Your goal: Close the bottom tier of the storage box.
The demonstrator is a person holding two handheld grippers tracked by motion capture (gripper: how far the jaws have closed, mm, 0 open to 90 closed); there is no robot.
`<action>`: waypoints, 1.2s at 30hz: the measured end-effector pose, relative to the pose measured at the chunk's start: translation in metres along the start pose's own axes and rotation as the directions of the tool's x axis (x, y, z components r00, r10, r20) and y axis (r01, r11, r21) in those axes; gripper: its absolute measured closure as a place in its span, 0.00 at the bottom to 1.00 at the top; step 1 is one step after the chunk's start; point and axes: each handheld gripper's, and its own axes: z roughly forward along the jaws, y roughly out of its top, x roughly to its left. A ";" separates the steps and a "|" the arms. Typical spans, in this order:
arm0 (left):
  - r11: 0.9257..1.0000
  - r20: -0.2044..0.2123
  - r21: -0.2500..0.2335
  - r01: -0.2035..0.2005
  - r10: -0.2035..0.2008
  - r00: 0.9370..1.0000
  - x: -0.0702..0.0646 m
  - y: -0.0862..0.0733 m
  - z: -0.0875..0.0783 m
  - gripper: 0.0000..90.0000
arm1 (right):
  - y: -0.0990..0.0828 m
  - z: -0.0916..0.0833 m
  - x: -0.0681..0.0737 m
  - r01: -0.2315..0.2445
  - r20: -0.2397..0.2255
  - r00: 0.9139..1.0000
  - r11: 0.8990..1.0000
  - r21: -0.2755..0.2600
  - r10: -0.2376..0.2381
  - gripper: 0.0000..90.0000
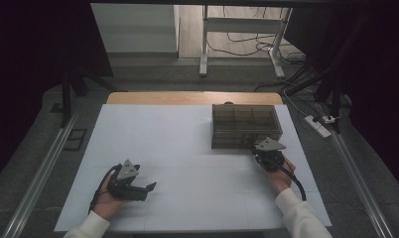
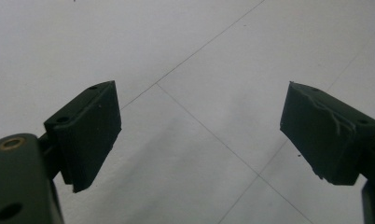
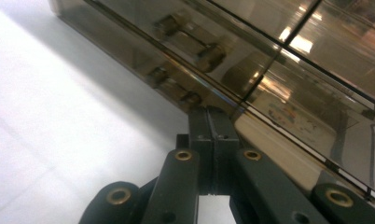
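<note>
A smoky clear box with inner dividers was set at the table's far right. Against its near wall the right gripper was pressed, jaws closed together, probably to work the lid seam. The left gripper was rested well apart, jaws spread wide and empty.
</note>
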 end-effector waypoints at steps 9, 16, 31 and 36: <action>1.000 0.000 -0.004 0.008 -0.008 1.000 0.001 0.000 -0.001 0.14 | -0.010 -0.033 0.005 -0.015 -0.120 0.993 0.999 -0.048 0.009 0.98; 1.000 0.001 -0.004 0.017 -0.017 1.000 0.001 -0.001 -0.003 0.13 | -0.019 -0.055 0.005 -0.053 -0.182 0.983 0.992 -0.110 0.032 0.63; 1.000 0.002 0.004 0.028 -0.028 1.000 0.002 -0.001 -0.001 0.12 | -0.027 -0.074 0.022 -0.032 -0.290 0.957 0.990 -0.136 -0.009 0.37; 0.999 0.000 0.005 0.031 -0.031 1.000 0.002 -0.001 -0.001 0.12 | -0.027 -0.073 0.021 -0.033 -0.290 0.957 0.991 -0.131 -0.007 0.35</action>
